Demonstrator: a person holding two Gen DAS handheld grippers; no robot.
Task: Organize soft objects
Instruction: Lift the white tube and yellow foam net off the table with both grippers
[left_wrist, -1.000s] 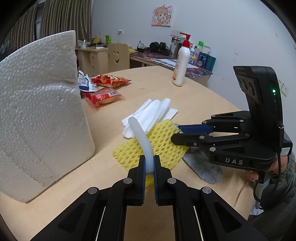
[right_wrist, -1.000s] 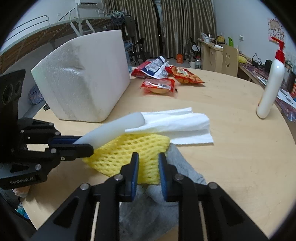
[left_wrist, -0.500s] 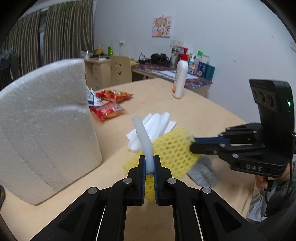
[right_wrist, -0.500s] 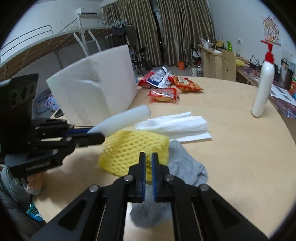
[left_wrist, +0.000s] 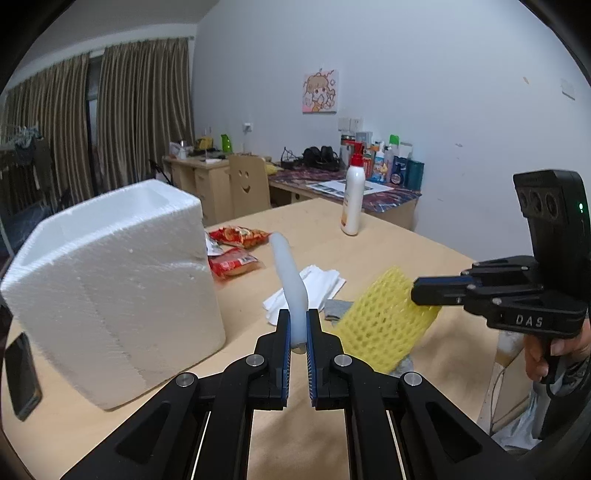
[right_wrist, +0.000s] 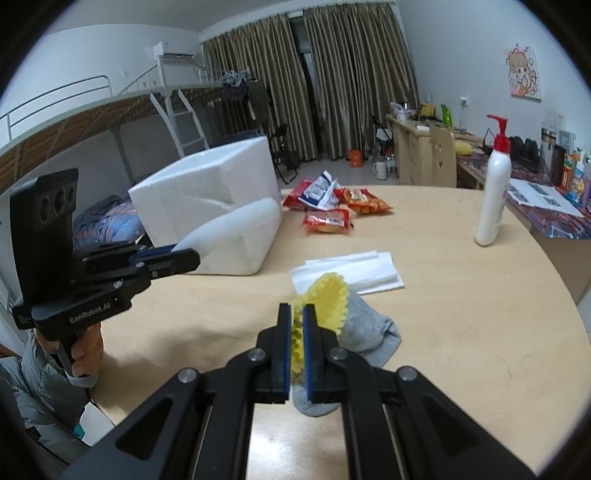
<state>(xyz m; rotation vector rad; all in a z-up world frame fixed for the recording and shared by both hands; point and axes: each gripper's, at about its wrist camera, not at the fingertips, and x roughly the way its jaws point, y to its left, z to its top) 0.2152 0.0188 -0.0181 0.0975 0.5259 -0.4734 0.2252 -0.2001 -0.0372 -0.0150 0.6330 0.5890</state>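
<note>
The white foam tube (left_wrist: 290, 284) is sitting pinched between the pads of my left gripper (left_wrist: 297, 334), its near end clamped and the rest curving up and away ahead of the fingertips, smooth and pale, clear of the table (left_wrist: 388, 243). The yellow foam net (right_wrist: 327, 301) is caught by one edge in my right gripper (right_wrist: 298, 325), jaws closed hard on it; it is fanning out just beyond the tips, a bright honeycomb mesh hanging off the table. Below and just past my right jaws the grey cloth (right_wrist: 369, 332) is lying crumpled on the wood, with the folded white tissue (right_wrist: 351, 267) flat beyond it. Ahead and to the left of both grippers the white styrofoam box (left_wrist: 110, 273) is standing.
</note>
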